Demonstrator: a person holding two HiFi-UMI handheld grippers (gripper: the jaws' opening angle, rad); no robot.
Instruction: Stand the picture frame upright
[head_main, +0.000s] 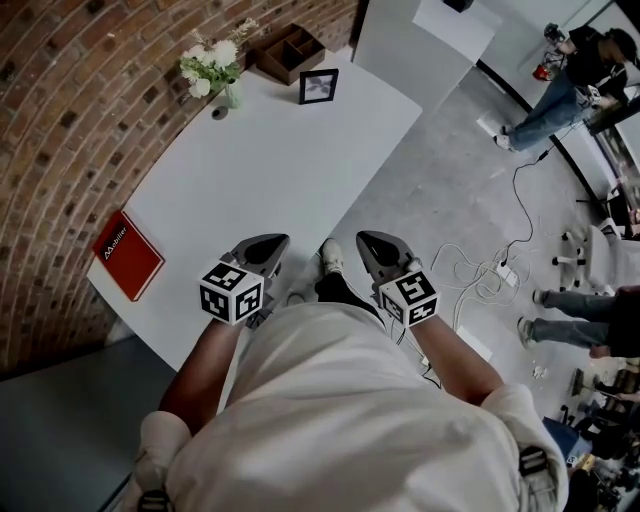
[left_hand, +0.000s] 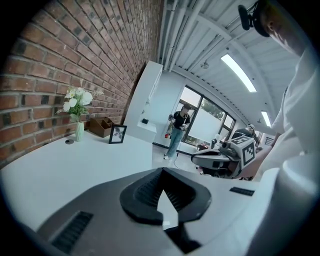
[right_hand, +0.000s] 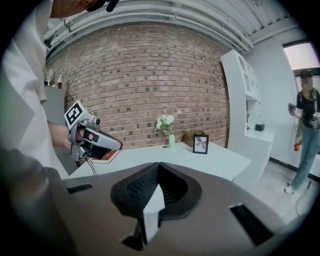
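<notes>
Upright at far end of worktop (head_main: 260, 170): picture frame (head_main: 318, 86). Closed and empty: left claw (head_main: 264, 247), right claw (head_main: 374, 246).

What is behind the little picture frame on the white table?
A brown wooden box with open compartments sits behind the picture frame, by the brick wall. The frame's back side is hidden, since its front faces us.

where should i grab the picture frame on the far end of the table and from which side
Probably the top edge of the picture frame, from above, one jaw in front and one behind. It already stands upright facing the near end of the table, so that thin bar is free, while the wooden organizer sits close behind it.
</notes>
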